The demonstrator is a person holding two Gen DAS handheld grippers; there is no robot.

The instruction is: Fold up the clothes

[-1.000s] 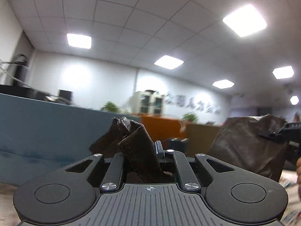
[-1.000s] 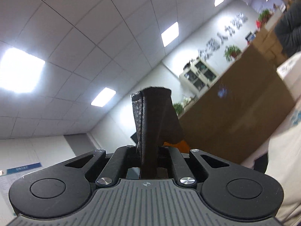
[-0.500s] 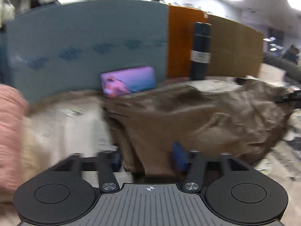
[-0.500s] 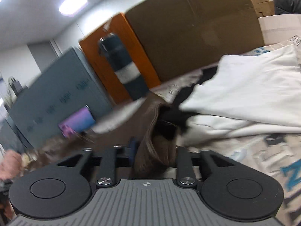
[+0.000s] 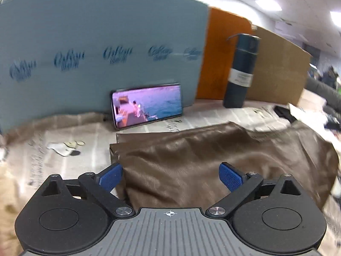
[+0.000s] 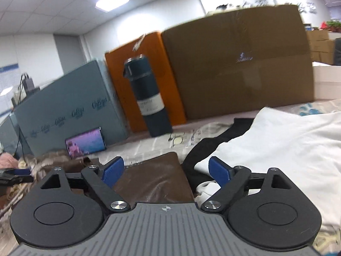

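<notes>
A shiny brown garment (image 5: 213, 155) lies spread flat on the newspaper-covered table, its left edge doubled over. My left gripper (image 5: 170, 176) is open, its blue pads (image 5: 110, 176) wide apart just above the garment's near left part. In the right wrist view the garment's right corner (image 6: 153, 177) lies flat between the open jaws of my right gripper (image 6: 166, 171). Neither gripper holds anything. The left gripper's tip also shows at the far left of the right wrist view (image 6: 12, 175).
A phone (image 5: 147, 105) playing a video leans against a blue-grey board (image 5: 96, 53). A dark flask (image 5: 240, 70) stands by orange and cardboard boxes (image 6: 245, 64). A white garment (image 6: 277, 149) over a black one (image 6: 198, 153) lies to the right. Something pink (image 6: 7, 162) sits far left.
Both grippers swung down from pointing at the ceiling, laid the brown garment on the table and opened, letting it go.
</notes>
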